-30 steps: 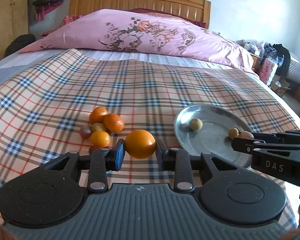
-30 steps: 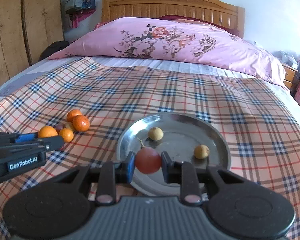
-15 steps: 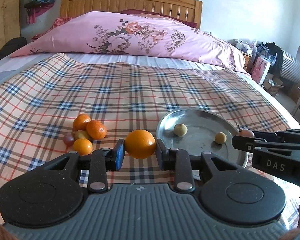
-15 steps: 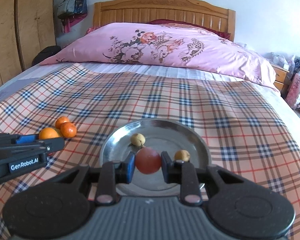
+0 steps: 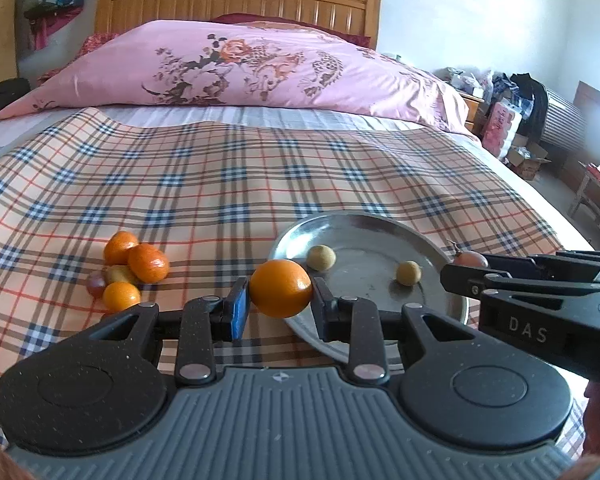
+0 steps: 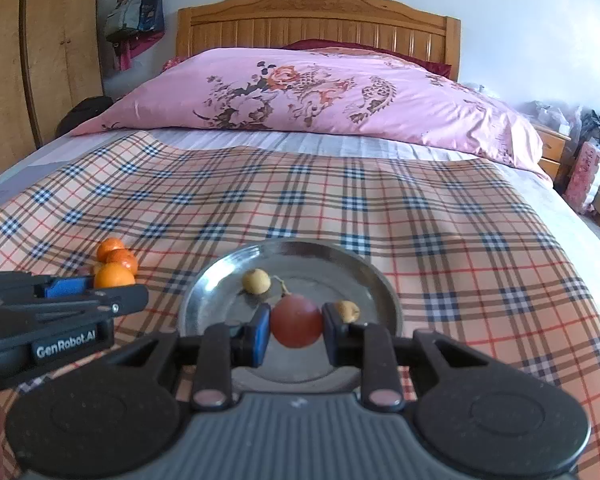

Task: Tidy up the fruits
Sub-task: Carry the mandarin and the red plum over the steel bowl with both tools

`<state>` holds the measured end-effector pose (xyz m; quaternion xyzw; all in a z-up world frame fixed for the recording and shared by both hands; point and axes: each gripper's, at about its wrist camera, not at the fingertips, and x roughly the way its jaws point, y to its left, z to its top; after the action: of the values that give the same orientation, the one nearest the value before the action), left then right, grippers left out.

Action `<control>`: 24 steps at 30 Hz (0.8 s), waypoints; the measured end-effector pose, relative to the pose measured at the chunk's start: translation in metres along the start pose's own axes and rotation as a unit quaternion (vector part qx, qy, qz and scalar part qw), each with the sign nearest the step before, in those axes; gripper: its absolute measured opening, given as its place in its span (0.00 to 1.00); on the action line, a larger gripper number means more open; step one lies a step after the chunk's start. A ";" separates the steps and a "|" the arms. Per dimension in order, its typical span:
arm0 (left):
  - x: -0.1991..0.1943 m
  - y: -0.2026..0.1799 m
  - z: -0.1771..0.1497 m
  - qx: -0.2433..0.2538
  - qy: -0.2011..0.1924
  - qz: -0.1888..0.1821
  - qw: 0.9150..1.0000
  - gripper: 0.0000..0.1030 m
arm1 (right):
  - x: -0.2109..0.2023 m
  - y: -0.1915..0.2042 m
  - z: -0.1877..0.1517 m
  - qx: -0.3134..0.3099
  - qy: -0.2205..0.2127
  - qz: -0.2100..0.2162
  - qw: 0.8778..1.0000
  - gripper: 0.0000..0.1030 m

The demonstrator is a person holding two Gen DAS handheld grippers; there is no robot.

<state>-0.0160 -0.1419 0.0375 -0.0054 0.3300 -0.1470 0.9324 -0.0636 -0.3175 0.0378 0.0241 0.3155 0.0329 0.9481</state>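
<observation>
Closing in on the metal plate [image 5: 440,248], both tools are now nearer to it than they were a second ago: the plate is looming larger in each wrist view, and the pile of small fruits [image 5: 134,268] is sliding off to the left. The left tool [image 5: 278,308] is gripping an orange [image 5: 281,288] between its pads, just at the plate's near left rim. The right tool [image 6: 296,334] is clamping a red round fruit [image 6: 297,322] with a stem, hanging over the plate's near half. That probably means both pieces are about to be set down, leaving the pile to be cleared afterwards.

Two pale fruits [image 6: 256,281] are already lying in the plate, one toward the back left and one at the right, so the bare middle is offering the safest landing room. The plaid bedspread [image 6: 420,216] is stretching wide and unobstructed beyond, though the bed's right edge is falling away close by.
</observation>
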 end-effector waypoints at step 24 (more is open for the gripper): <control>0.038 -0.036 0.006 0.020 0.034 -0.027 0.999 0.34 | 0.021 -0.038 0.004 0.013 0.016 -0.012 1.000 0.24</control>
<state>0.0058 -0.1875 0.0228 0.0096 0.3580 -0.1790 0.9163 -0.0427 -0.3536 0.0256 0.0324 0.3313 0.0179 0.9428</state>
